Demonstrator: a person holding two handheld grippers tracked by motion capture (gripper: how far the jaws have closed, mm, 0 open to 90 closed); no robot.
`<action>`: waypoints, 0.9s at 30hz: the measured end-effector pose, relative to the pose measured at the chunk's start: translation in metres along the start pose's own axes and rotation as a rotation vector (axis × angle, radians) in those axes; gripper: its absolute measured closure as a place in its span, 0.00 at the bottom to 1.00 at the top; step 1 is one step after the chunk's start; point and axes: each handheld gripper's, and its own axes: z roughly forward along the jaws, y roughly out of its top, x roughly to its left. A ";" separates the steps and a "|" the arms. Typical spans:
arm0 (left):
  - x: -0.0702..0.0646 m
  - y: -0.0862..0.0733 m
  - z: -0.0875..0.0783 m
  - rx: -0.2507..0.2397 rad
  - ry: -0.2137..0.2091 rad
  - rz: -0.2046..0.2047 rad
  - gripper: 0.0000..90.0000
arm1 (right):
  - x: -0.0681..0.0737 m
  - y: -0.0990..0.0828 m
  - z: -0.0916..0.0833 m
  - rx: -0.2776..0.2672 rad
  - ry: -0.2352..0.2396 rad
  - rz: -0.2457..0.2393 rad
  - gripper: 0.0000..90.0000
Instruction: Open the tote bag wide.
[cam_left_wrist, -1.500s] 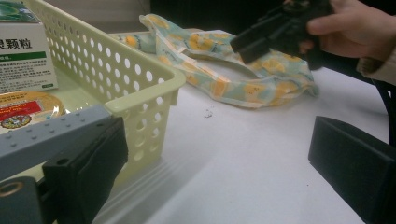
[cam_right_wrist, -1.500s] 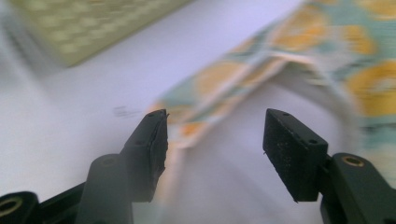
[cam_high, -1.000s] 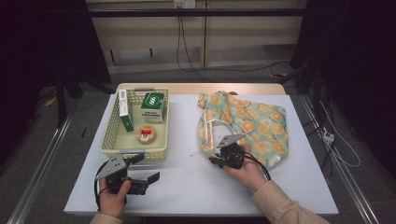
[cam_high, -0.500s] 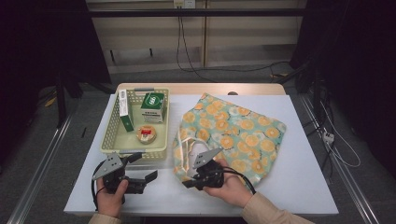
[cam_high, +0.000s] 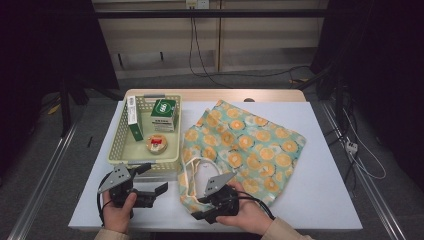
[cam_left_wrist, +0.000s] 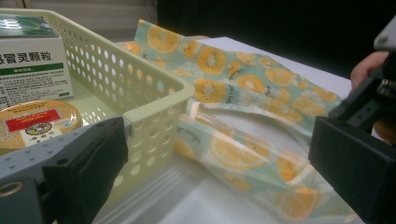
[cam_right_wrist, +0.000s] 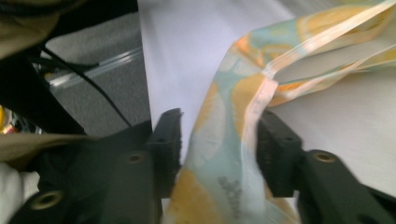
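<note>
A fabric tote bag (cam_high: 250, 145) printed with orange slices on pale green lies flat on the white table, its handles (cam_high: 197, 167) toward the near left. My right gripper (cam_high: 200, 207) sits at the bag's near left corner. Its jaws have just been opening, and in the right gripper view (cam_right_wrist: 219, 144) the bag's hem (cam_right_wrist: 224, 140) lies loose between them. My left gripper (cam_high: 152, 178) rests open by the basket's near edge, with nothing between its jaws (cam_left_wrist: 219, 177). The bag (cam_left_wrist: 243, 84) lies just beyond it.
A pale yellow perforated basket (cam_high: 117, 150) stands at the left. It holds a green and white box (cam_high: 164, 114), a long narrow box (cam_high: 133, 117) and a round tin (cam_high: 156, 144). Bare white table (cam_high: 310, 200) spreads at the right.
My right gripper dragged the bunched bag toward the near left, spreading it flat, then opened its jaws. The left gripper stayed put.
</note>
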 end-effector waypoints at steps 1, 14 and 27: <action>0.000 0.000 0.000 0.002 -0.001 0.002 0.05 | -0.002 0.002 -0.006 -0.010 -0.011 0.003 0.53; 0.000 -0.001 0.001 0.000 -0.003 -0.007 0.05 | -0.061 0.009 -0.072 -0.074 -0.188 0.090 0.47; 0.001 -0.001 0.002 0.001 -0.007 -0.005 0.05 | -0.061 0.013 -0.069 -0.069 -0.205 0.074 0.52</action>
